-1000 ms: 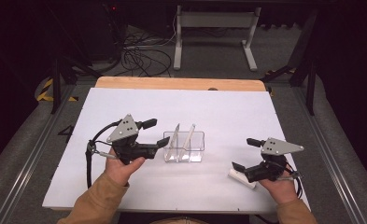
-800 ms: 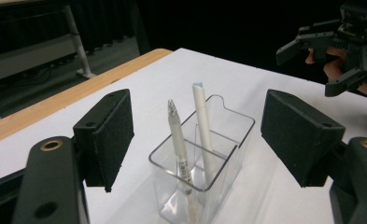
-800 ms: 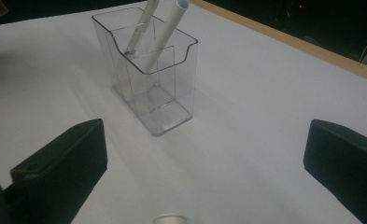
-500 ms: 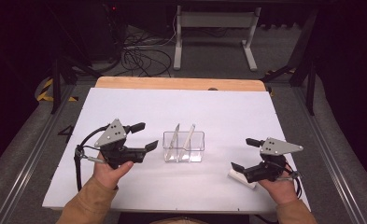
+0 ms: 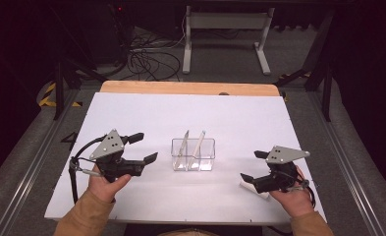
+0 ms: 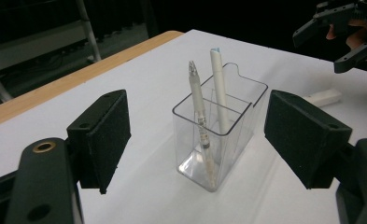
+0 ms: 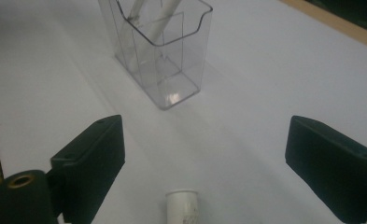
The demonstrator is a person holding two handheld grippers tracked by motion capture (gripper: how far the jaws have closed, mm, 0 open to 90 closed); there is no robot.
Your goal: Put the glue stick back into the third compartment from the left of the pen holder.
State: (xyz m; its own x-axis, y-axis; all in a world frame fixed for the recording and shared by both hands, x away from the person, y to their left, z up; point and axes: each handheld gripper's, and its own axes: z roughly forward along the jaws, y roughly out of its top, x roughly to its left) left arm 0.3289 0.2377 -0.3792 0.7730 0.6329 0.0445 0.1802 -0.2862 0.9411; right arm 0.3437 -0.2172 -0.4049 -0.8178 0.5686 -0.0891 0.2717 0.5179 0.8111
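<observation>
Dark room all around, cables and a white metal frame (image 5: pixel 225 37) on the floor past the far end, and my bench (image 5: pixel 146 113) is a plain white sheet with a wooden strip along its back edge.

Both forearms come in low from my side. My left tongs (image 5: pixel 140 148) sit left of the clear plastic holder (image 5: pixel 193 155), pointed level at it, jaws wide with nothing between them; they've just opened a touch more. From the left gripper view the holder (image 6: pixel 218 135) is straight ahead, well clear of the pads.

My right tongs (image 5: pixel 254 166) hover over the near right part of the bench, aimed back toward the holder, jaws apart after closing in a bit, not gripping anything.

Two white pens (image 6: pixel 209 93) stand in the holder, tips up, leaning a little. A third white pen (image 7: pixel 183 205) lies flat on the bench just under my right tongs, its long axis running along the way they point, between the jaws but untouched.
</observation>
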